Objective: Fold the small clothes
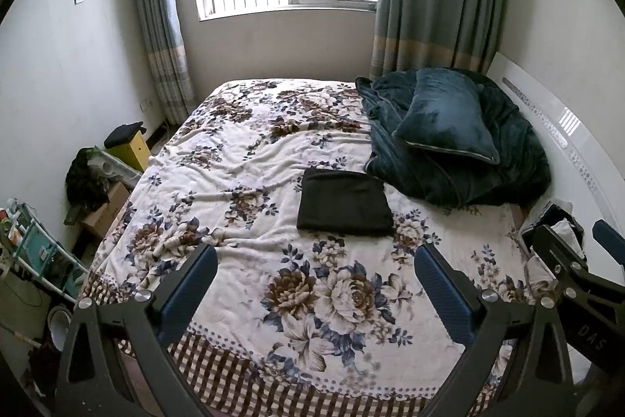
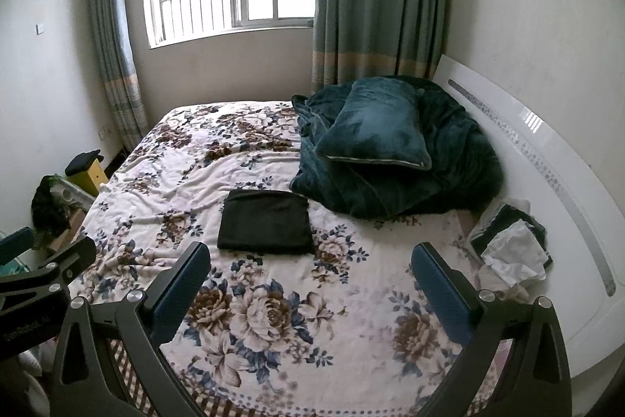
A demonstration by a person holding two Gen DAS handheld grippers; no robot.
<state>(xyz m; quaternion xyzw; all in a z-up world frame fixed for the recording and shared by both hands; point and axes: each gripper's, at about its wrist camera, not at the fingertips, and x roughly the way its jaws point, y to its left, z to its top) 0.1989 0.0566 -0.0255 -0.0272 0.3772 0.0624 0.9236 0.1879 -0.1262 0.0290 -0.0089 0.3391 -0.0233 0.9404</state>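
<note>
A black garment (image 1: 344, 202) lies folded into a flat rectangle on the floral bedspread (image 1: 242, 159), near the middle of the bed; it also shows in the right wrist view (image 2: 266, 222). My left gripper (image 1: 315, 262) is open and empty, held above the near part of the bed, short of the garment. My right gripper (image 2: 310, 260) is open and empty too, to the right of the left one, also short of the garment. A small pile of white and dark clothes (image 2: 511, 245) lies at the bed's right edge by the headboard.
A dark teal blanket with a pillow (image 1: 449, 120) on top is heaped at the far right of the bed. A white headboard (image 2: 547, 151) runs along the right. Boxes, a yellow stool (image 1: 131, 147) and a teal rack (image 1: 35, 253) stand on the floor at left.
</note>
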